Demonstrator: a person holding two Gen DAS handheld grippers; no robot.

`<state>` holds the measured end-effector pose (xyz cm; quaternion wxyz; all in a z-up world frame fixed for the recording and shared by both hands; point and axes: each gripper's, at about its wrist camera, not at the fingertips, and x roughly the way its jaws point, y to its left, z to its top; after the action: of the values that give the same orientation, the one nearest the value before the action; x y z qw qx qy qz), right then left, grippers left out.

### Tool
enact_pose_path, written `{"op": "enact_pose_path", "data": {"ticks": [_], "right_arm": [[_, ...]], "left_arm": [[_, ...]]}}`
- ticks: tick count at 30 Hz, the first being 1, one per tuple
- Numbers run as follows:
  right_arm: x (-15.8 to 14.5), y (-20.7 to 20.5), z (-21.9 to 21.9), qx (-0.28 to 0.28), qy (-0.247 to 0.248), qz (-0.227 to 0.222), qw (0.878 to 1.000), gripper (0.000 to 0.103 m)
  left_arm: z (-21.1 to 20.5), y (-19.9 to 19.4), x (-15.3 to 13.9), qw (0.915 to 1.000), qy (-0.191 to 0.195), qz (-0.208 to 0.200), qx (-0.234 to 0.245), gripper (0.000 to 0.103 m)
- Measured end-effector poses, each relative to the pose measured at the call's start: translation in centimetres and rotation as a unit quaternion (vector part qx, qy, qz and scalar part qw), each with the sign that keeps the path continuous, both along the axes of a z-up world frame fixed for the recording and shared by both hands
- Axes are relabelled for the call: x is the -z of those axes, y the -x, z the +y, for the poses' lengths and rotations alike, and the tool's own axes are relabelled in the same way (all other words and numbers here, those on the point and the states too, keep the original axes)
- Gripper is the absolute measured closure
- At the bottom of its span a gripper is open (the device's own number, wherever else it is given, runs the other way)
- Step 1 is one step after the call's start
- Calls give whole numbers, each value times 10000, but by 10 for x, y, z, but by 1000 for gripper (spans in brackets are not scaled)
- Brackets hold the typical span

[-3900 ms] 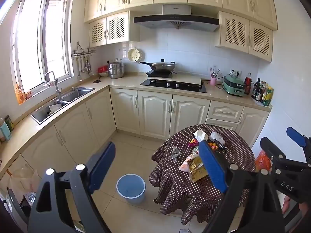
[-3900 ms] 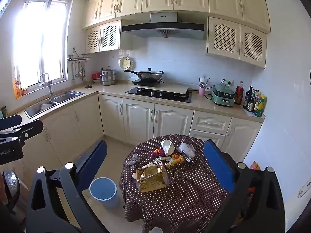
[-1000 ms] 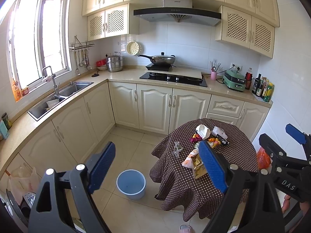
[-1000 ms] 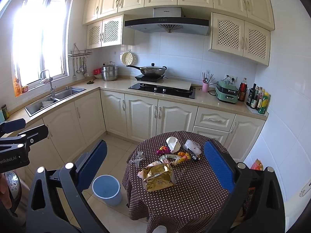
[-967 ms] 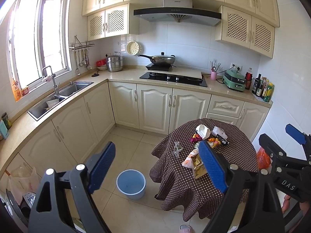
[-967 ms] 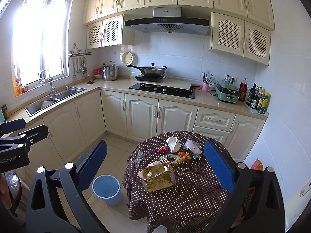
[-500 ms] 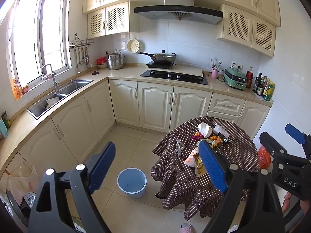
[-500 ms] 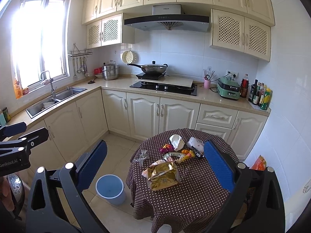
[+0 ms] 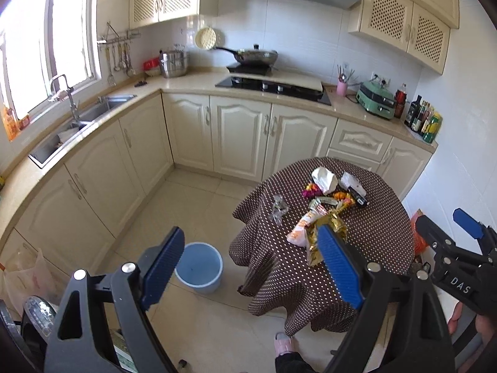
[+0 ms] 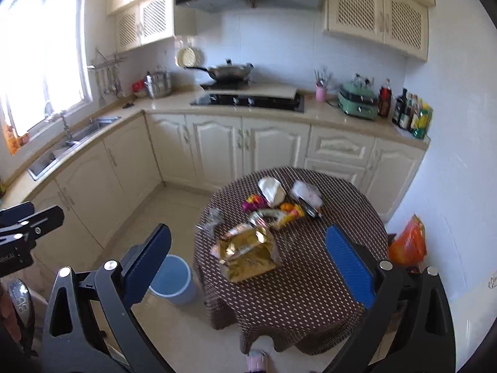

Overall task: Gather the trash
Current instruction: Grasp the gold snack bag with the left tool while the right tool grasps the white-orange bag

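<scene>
A round table with a brown dotted cloth [image 9: 372, 242] [image 10: 310, 286] holds trash: a gold foil bag [image 10: 248, 253] [image 9: 334, 225], an orange-white wrapper [image 9: 299, 233], a crumpled clear wrapper [image 9: 279, 206] [image 10: 212, 217], white crumpled paper [image 9: 324, 178] [image 10: 271, 191], a clear bag [image 10: 306, 194] and small colourful wrappers [image 10: 271, 209]. A light blue bin [image 9: 198, 265] [image 10: 174, 278] stands on the floor left of the table. My left gripper [image 9: 248, 261] is open and empty, short of the table. My right gripper [image 10: 248, 258] is open and empty above the table's near side.
Cream cabinets and a counter run along the back and left, with a sink [image 9: 77, 121], a hob [image 9: 273, 85] with a wok and bottles [image 9: 425, 121]. An orange bag [image 10: 407, 242] lies by the right wall. A pink slipper [image 9: 285, 342] shows below the table.
Both grippers have moved forward and tilted down toward the table, which now looks larger and lower in both views. Both stay open and empty.
</scene>
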<state>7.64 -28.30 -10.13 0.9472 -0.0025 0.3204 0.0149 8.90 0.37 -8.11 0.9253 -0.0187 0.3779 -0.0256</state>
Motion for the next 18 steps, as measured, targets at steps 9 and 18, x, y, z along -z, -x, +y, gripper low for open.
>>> {"op": "enact_pose_path", "data": {"ticks": [9, 18], "right_arm": [[71, -64, -58, 359, 83, 872, 9955, 7], [136, -135, -101, 363, -155, 1635, 9858, 7]], "left_arm": [[-74, -91, 82, 9923, 52, 1068, 630, 17], [-124, -183, 205, 9731, 194, 2210, 617, 18]]}}
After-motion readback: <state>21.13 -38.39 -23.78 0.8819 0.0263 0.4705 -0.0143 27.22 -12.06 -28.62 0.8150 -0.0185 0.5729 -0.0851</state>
